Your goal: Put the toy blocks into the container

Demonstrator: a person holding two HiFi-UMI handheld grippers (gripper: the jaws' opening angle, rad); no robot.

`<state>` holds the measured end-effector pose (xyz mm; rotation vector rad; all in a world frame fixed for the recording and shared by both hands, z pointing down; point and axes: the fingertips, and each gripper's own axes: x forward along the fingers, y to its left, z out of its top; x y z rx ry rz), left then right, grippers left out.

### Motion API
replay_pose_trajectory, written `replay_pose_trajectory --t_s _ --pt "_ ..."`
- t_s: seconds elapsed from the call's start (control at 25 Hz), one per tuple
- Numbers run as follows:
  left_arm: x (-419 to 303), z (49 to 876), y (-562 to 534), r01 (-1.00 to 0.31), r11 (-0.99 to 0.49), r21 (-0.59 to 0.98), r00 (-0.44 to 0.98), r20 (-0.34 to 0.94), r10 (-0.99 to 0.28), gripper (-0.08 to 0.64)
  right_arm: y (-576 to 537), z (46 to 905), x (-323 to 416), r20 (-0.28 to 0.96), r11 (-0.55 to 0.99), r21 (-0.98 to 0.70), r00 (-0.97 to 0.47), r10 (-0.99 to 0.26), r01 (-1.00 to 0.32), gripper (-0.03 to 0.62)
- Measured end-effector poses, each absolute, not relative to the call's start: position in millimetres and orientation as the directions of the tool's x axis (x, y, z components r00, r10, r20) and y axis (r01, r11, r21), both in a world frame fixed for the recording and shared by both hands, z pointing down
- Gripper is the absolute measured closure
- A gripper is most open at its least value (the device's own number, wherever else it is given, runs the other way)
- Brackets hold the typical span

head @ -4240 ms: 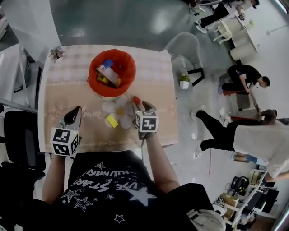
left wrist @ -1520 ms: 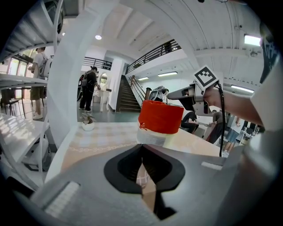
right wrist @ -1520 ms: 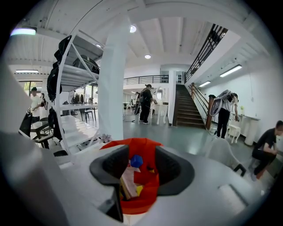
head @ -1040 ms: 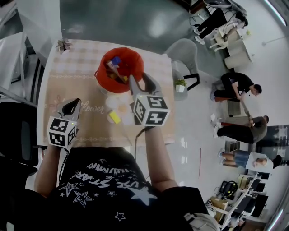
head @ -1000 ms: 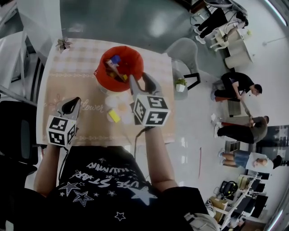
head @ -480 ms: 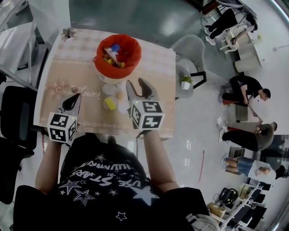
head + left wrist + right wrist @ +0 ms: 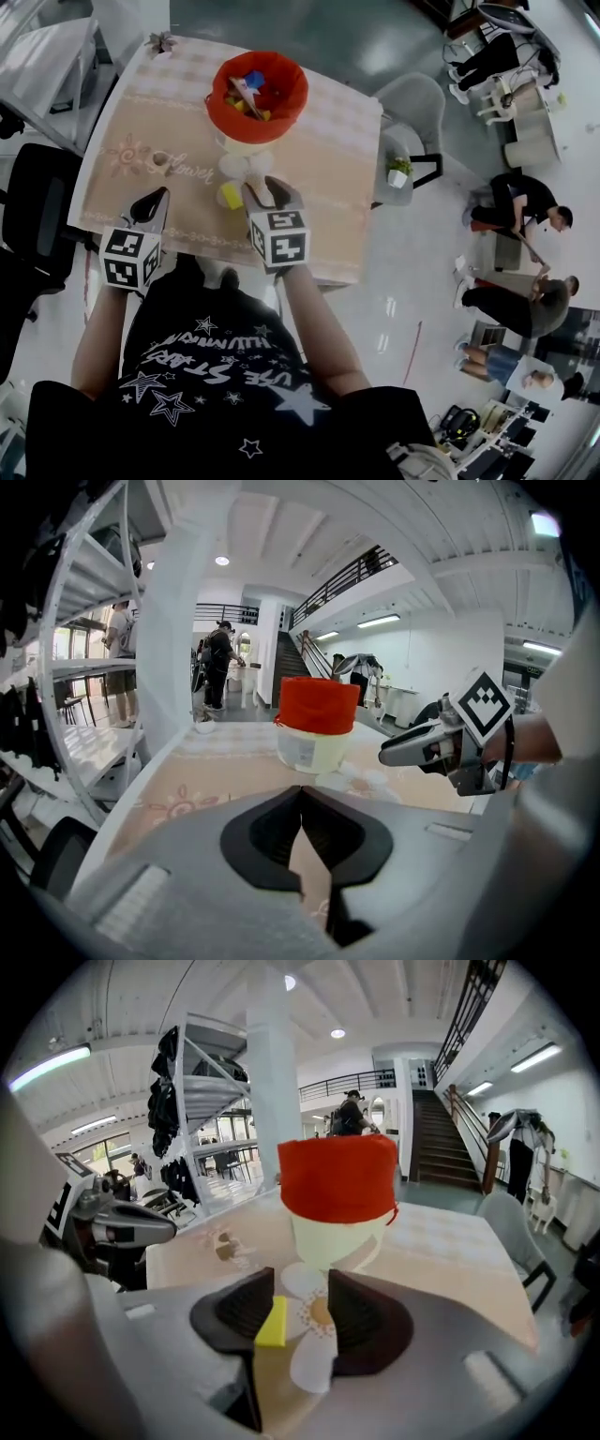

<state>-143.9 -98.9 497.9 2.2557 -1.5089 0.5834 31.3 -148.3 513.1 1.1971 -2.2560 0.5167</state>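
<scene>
Left gripper [image 7: 300, 794]: jaws together, empty, lower left of head view.
Right gripper [image 7: 300, 1312]: jaws apart, gripping nothing.
Yellow block [image 7: 273, 1323]: on the table [image 7: 323, 183], at the right gripper's left jaw.
Container [image 7: 256, 89]: red, upper centre.

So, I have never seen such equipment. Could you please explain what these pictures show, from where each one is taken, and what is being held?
There is no robot here. A person holds grey tongs in each hand, and each pair carries a cube with square markers. The head view comes from a camera on the person's head, looking down. The other two views come from cameras riding on the tongs themselves. On the table with the beige flowered cloth stands a cream tub with a red liner, which already holds several coloured toy blocks. One small yellow block lies on the cloth. The left tongs are shut and empty. The right tongs are open. The yellow block lies just ahead of them, beside one pad, and is not gripped.
</scene>
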Motion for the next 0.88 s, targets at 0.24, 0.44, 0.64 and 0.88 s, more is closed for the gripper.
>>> replay_pose_trajectory --t_s 0.24,0.44,0.64,0.88 --pt "-146 509 -89 -0.936 -0.343 0.076 0.327 0.547 -0.77 0.549 -129 561 10 0.703 0.592 -0.101 -0.479 -0.526 -0.8 0.407" --pt "-146 513 -85 -0.936 -0.344 0.074 0.325 0.561 -0.761 0.549 -118 590 -3 0.761 0.635 -0.08 -0.458 -0.459 -0.768 0.407" --pt "-146 514 -80 -0.938 -0.339 0.074 0.319 0.567 -0.759 0.549 -112 598 -6 0.785 0.649 -0.065 -0.44 -0.436 -0.758 0.407" --pt "-146 514 -78 -0.94 -0.333 0.073 0.314 0.566 -0.762 0.549 -118 602 0 0.796 0.648 -0.083 -0.441 -0.414 -0.757 0.453"
